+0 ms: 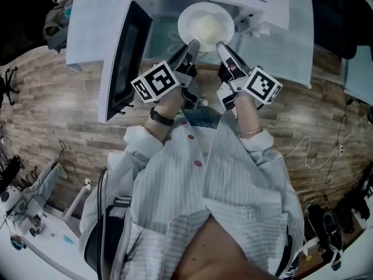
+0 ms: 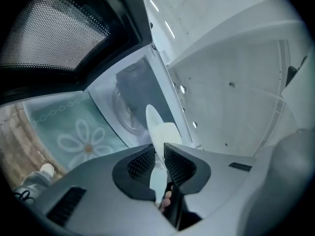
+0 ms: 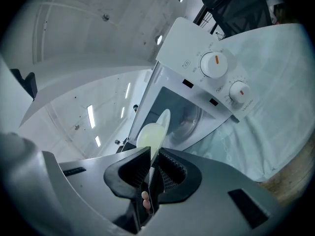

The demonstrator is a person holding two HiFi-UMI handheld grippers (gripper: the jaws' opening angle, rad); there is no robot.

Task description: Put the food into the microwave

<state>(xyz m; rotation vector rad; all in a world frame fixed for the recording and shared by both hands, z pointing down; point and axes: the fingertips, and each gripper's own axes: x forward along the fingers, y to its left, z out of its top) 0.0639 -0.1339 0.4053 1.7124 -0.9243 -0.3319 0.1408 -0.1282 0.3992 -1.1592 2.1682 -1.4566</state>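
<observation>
A white plate (image 1: 206, 23) with pale food on it is held level in front of the open microwave (image 1: 175, 4). My left gripper (image 1: 192, 45) is shut on the plate's near left rim and my right gripper (image 1: 221, 46) is shut on its near right rim. In the left gripper view the plate (image 2: 160, 132) runs edge-on between the ribbed pads of the left gripper (image 2: 158, 162). Likewise the plate (image 3: 153, 134) is pinched edge-on in the right gripper (image 3: 153, 168) in the right gripper view, with the microwave's cavity (image 3: 184, 117) and its glass turntable behind.
The microwave door (image 1: 125, 57) hangs open to the left, its mesh window (image 2: 54, 28) close above my left gripper. Two control knobs (image 3: 215, 64) sit on the panel at the right. The microwave stands on a table under a light floral cloth (image 3: 266, 107). Wood floor lies below.
</observation>
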